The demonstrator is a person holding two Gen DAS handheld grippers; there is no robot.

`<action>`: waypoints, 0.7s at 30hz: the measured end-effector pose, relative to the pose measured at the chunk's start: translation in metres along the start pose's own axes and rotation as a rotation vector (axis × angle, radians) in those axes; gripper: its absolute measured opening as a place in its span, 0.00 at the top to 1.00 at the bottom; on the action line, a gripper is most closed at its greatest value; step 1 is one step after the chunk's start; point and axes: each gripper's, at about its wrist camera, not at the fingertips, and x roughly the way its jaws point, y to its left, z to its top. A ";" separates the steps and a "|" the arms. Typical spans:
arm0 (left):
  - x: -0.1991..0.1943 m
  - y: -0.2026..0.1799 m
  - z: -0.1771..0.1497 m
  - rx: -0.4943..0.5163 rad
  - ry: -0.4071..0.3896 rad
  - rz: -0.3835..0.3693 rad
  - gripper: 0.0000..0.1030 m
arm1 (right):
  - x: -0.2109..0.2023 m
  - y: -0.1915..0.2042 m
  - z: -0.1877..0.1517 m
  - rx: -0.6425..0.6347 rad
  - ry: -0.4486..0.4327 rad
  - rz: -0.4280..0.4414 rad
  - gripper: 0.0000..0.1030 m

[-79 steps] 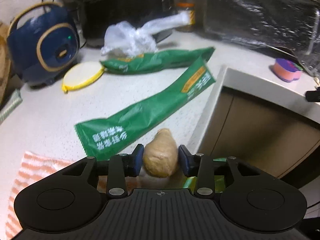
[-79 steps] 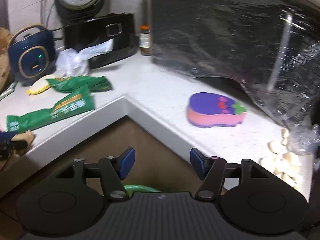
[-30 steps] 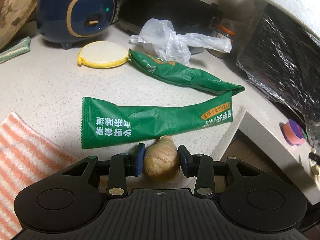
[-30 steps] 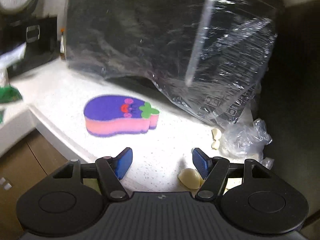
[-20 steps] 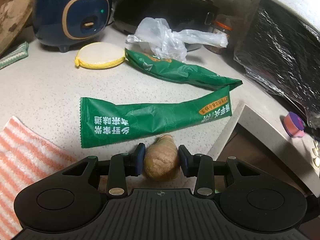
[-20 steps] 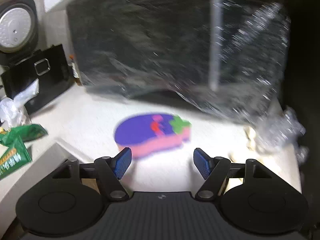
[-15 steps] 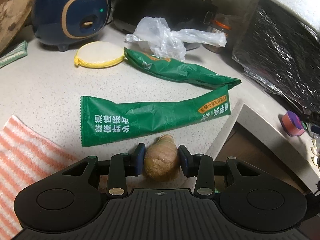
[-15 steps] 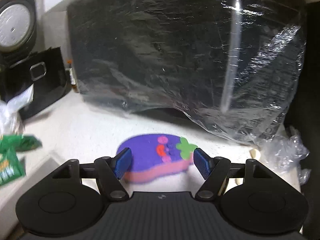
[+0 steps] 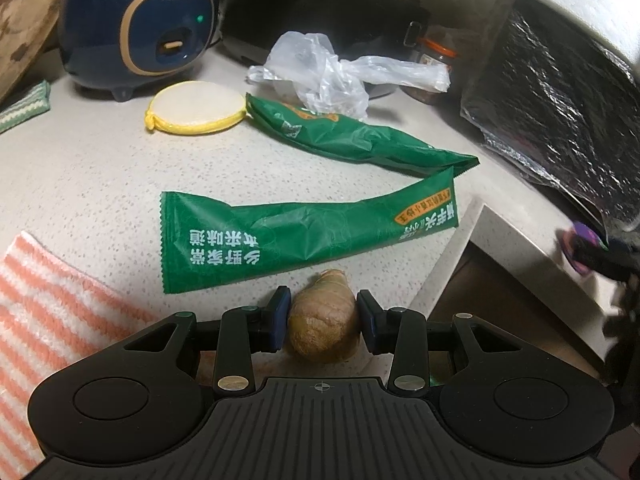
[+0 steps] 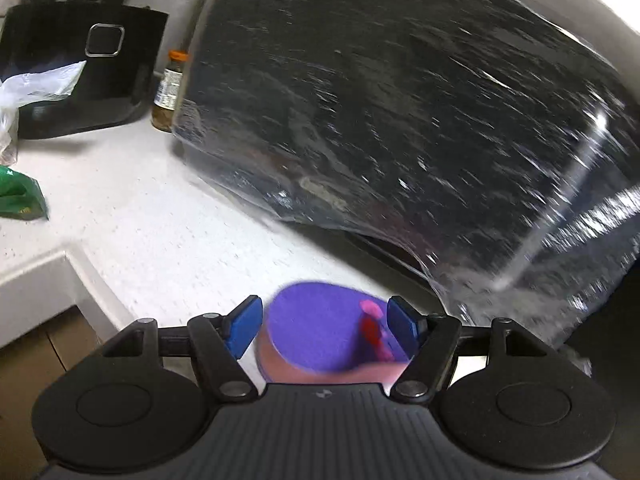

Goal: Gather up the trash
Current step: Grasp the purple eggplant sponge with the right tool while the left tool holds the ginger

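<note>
The left gripper (image 9: 322,318) is clamped on a brown ginger root (image 9: 323,330) at the counter (image 9: 100,184) edge, just below a long green wrapper (image 9: 304,236); a second green wrapper (image 9: 352,138) lies beyond it, near a crumpled plastic bag (image 9: 328,72). The right gripper (image 10: 323,326) stands apart — its blue pads (image 10: 242,326) straddle a purple sponge (image 10: 320,336) without pressing it.
</note>
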 end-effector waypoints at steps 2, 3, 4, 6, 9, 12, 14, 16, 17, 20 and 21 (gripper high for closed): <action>0.000 -0.001 0.000 0.001 0.001 0.007 0.60 | -0.008 -0.008 -0.011 -0.005 -0.005 -0.020 0.33; 0.001 -0.002 0.000 0.001 0.001 0.011 0.60 | -0.013 -0.012 -0.019 -0.024 -0.010 -0.039 0.33; 0.001 -0.002 0.000 0.000 0.000 0.014 0.60 | -0.017 -0.016 -0.027 -0.044 -0.013 -0.058 0.33; 0.000 -0.003 0.000 0.000 0.000 0.018 0.60 | -0.024 -0.027 -0.040 -0.070 -0.004 -0.094 0.33; 0.000 -0.005 0.000 0.004 0.002 0.025 0.60 | -0.039 -0.050 -0.048 0.007 0.002 -0.018 0.31; 0.001 -0.007 0.000 0.019 0.007 0.037 0.60 | -0.040 -0.070 -0.037 0.160 0.016 0.131 0.24; 0.001 -0.010 -0.001 0.038 0.010 0.047 0.60 | -0.029 -0.078 -0.027 0.265 0.045 0.185 0.24; 0.001 -0.012 -0.001 0.052 0.013 0.054 0.60 | -0.012 -0.078 -0.019 0.324 0.073 0.168 0.24; 0.001 -0.012 -0.001 0.058 0.014 0.056 0.60 | -0.003 -0.075 -0.016 0.339 0.091 0.144 0.24; 0.001 -0.013 0.000 0.067 0.022 0.059 0.60 | 0.027 -0.068 -0.015 0.343 0.181 0.102 0.24; 0.002 -0.013 0.000 0.067 0.025 0.060 0.59 | 0.030 -0.068 -0.017 0.354 0.179 0.097 0.24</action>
